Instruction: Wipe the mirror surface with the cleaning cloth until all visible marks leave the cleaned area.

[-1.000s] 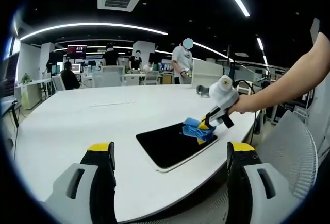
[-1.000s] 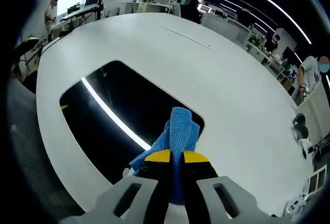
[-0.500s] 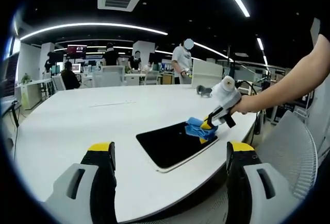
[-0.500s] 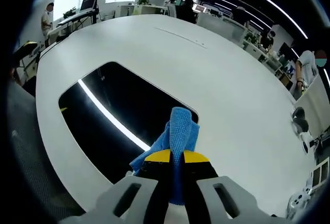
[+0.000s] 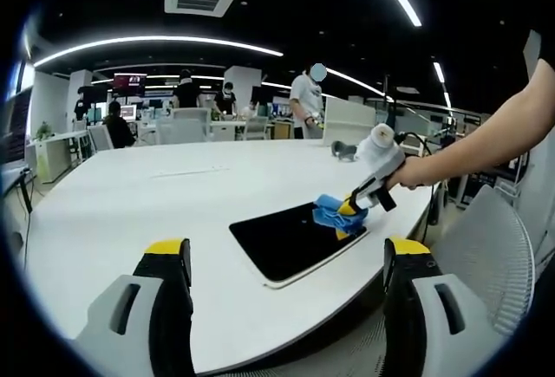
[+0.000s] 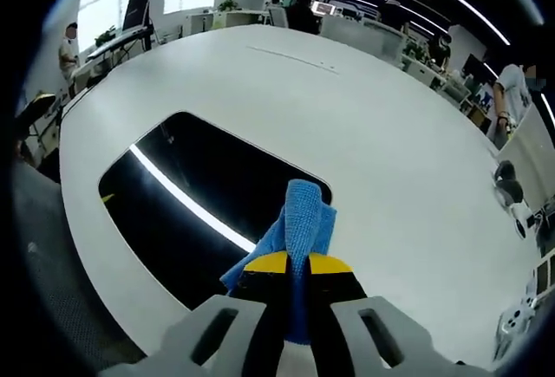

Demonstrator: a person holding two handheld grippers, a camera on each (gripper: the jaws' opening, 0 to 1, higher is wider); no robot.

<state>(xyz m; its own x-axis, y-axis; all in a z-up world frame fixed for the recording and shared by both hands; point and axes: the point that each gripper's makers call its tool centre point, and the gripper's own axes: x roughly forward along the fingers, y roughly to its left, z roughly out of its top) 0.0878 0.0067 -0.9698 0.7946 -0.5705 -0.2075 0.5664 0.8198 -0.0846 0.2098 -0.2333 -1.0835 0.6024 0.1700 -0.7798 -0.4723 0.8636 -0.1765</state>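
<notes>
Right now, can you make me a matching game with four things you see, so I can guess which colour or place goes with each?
Things:
1. mirror
2. cleaning cloth
3. right gripper
4. left gripper

Descriptions:
A. blue, pinched between two jaws
B. dark and shiny, lying flat on the white table
C. jaws wide apart, holding nothing
D. shut on something soft

Pairs: 1-B, 2-A, 3-D, 4-C

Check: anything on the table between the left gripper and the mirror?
Nothing. In the left gripper view, only bare white table lies between the left gripper and the mirror.
</notes>
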